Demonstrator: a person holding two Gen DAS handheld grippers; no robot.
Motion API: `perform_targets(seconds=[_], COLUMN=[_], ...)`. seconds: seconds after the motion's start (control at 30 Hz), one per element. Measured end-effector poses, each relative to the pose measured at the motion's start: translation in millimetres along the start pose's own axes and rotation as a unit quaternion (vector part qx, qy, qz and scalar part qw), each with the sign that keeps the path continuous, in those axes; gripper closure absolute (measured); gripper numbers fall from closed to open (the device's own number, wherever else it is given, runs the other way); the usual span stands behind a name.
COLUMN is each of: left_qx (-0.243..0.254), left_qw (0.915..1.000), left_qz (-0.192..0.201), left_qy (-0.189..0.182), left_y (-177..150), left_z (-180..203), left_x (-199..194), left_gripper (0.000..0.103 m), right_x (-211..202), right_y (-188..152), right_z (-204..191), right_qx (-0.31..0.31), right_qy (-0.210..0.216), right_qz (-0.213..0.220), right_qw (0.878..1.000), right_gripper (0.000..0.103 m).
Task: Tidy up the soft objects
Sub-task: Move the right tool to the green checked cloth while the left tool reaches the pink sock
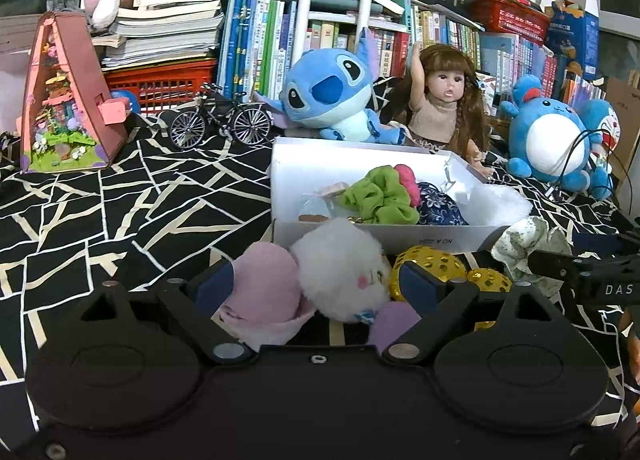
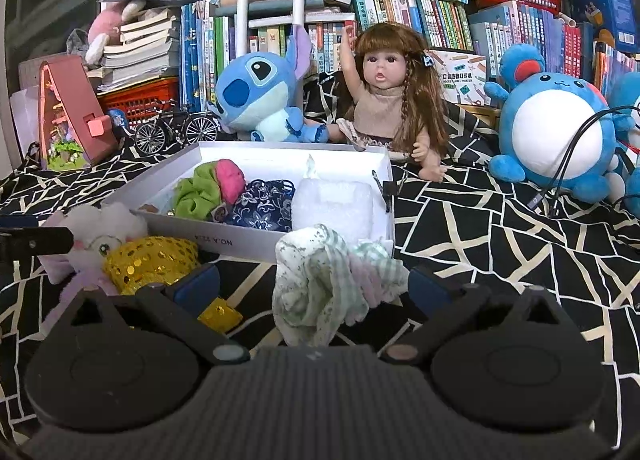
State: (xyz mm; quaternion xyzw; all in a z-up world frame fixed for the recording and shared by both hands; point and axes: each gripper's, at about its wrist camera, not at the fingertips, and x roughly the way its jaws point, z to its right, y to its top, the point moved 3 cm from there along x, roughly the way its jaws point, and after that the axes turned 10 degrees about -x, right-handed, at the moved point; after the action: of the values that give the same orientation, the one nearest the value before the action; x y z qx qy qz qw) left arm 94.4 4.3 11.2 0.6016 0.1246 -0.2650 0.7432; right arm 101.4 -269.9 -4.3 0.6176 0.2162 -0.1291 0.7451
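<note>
A white fluffy plush toy with pink ears (image 1: pixel 340 272) lies on the black-and-white patterned cloth, between the wide fingers of my left gripper (image 1: pixel 314 284). Its blue pads (image 1: pixel 212 284) do not visibly press on the toy. A pale green-and-white fabric scrunchie (image 2: pixel 328 284) sits between the fingers of my open right gripper (image 2: pixel 314 286), with gaps on both sides. A gold sequinned scrunchie (image 1: pixel 430 264) rests between the two items. Just beyond stands the white box (image 2: pixel 248 240), holding a green scrunchie (image 2: pixel 196 192), a pink one, a navy floral pouch (image 2: pixel 264 204) and a white fluffy piece.
Behind the box sit a blue alien plush (image 2: pixel 256 96), a long-haired doll (image 2: pixel 384 100) and a round blue-and-white plush (image 2: pixel 556 132) with black cables across it. A model bicycle (image 1: pixel 220 120) and a pink triangular miniature house (image 1: pixel 64 100) stand at left. Books and red baskets line the back.
</note>
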Motion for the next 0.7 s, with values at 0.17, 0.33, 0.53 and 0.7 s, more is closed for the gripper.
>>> perform_targets(seconds=[0.17, 0.33, 0.53, 0.7], left_qx=[-0.007, -0.026, -0.037, -0.033], left_qw=[0.9999, 0.9994, 0.9989, 0.9987], left_qz=[-0.004, -0.013, -0.004, -0.014], left_qy=[0.009, 0.017, 0.028, 0.035], left_y=[-6, -11, -10, -13], left_z=[-9, -21, -29, -33], left_x=[-2, -1, -1, 2], left_gripper=[0.014, 0.014, 0.018, 0.03], right_x=[3, 4, 6, 7], right_y=[-2, -5, -7, -8], right_z=[1, 1, 3, 3], right_qx=[0.0, 0.0, 0.002, -0.007], right_qy=[-0.004, -0.008, -0.017, -0.025], right_qz=[-0.004, -0.006, -0.005, -0.006], right_qw=[1.0, 1.0, 1.0, 1.0], right_gripper=[0.0, 0.0, 0.0, 0.0])
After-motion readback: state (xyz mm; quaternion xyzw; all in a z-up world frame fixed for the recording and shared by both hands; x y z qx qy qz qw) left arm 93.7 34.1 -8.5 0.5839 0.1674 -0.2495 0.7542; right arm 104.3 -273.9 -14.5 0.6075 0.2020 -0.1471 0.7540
